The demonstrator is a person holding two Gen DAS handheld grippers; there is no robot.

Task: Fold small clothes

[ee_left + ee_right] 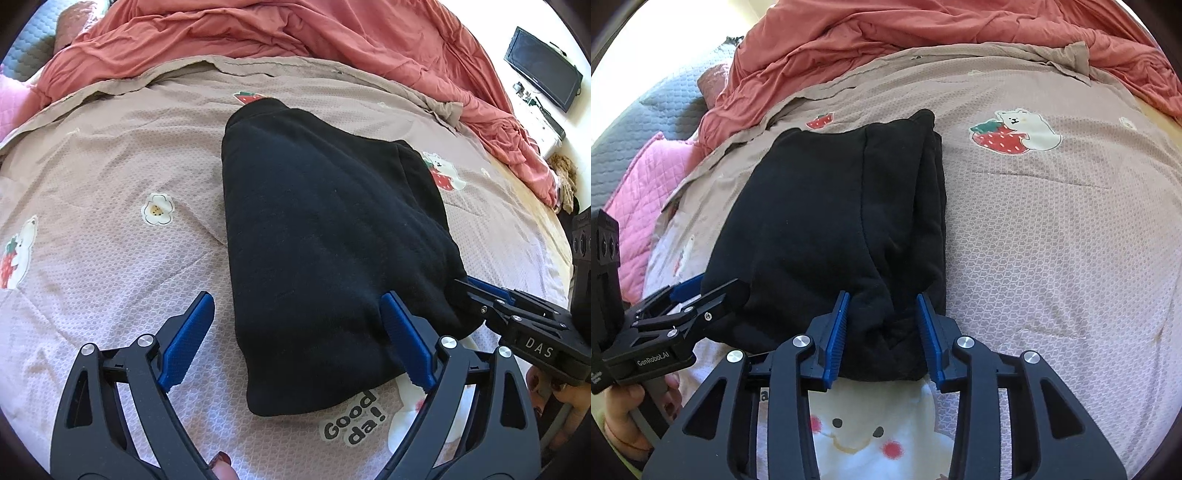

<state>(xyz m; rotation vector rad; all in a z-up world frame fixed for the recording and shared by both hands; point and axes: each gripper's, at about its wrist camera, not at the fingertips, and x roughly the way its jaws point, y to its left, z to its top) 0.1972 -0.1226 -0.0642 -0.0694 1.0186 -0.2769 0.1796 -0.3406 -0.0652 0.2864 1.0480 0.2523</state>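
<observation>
A folded black garment (325,236) lies on the patterned bed cover (110,240); it also shows in the right wrist view (827,229). My left gripper (297,306) is wide open, its fingers straddling the garment's near left corner. My right gripper (882,306) has its jaws partly closed around a bunched fold at the garment's near right edge. The right gripper (476,291) also shows at the right of the left wrist view, touching the garment. The left gripper (698,291) shows at the left of the right wrist view.
A rumpled red duvet (295,33) lies across the far side of the bed. A pink quilted pillow (646,195) and grey cover (646,122) lie at the left. A dark monitor (543,70) hangs on the wall at far right.
</observation>
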